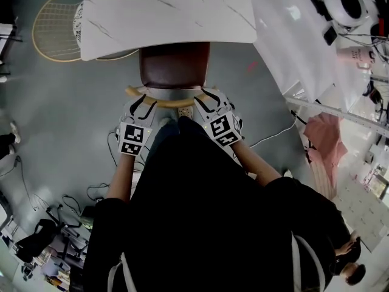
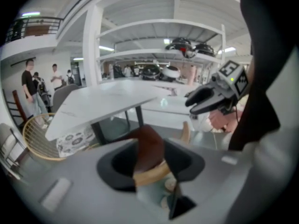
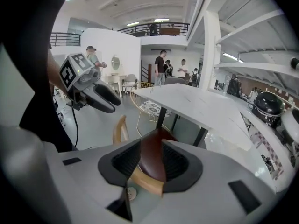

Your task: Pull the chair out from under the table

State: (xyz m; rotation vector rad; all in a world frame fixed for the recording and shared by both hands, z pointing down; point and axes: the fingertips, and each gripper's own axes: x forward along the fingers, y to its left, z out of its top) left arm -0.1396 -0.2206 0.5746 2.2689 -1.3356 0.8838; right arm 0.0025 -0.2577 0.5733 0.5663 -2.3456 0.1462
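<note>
A chair with a brown seat and a curved wooden back rail stands tucked under the white marble table. My left gripper is at the rail's left end and my right gripper at its right end, both pointing down at it. In the left gripper view the jaws of the left gripper stand apart, with the rail crossing the gap. The right gripper is likewise open, its jaws astride the rail. Neither gripper's pads visibly press on the wood.
A gold wire chair stands left of the table. A long white counter runs along the right, with a pink cloth below it. Cables lie on the grey floor. Several people stand far off.
</note>
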